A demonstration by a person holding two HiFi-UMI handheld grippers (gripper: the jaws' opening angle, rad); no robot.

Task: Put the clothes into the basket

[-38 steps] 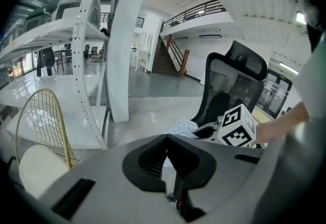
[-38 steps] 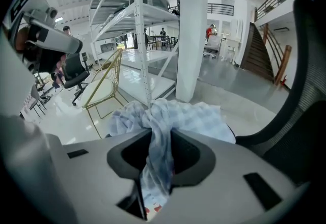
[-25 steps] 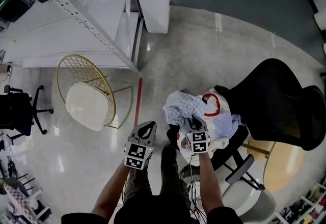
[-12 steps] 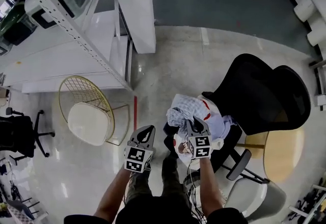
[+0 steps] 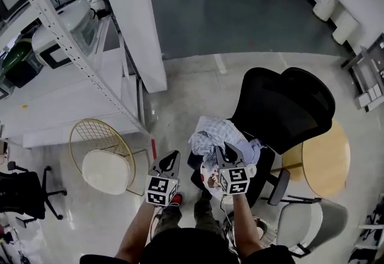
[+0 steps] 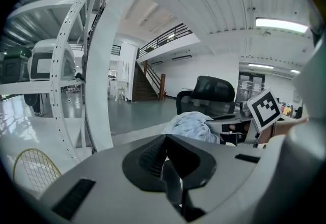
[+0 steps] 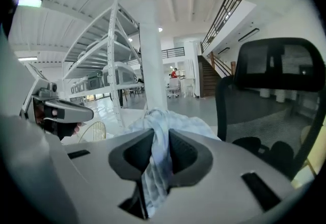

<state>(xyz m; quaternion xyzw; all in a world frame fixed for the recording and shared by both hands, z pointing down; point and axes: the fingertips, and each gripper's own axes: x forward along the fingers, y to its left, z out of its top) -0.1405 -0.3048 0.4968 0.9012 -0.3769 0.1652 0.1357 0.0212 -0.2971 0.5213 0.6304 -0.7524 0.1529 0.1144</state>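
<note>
Cloth (image 7: 155, 167) is pinched in your right gripper (image 5: 231, 150) at frame centre; your left gripper (image 5: 173, 156), lower left, is closed, empty.

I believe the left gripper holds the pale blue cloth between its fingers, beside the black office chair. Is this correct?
No. The right gripper holds the pale blue cloth between its fingers, beside the black office chair, as the right gripper view shows. The left gripper is shut on nothing.
</note>
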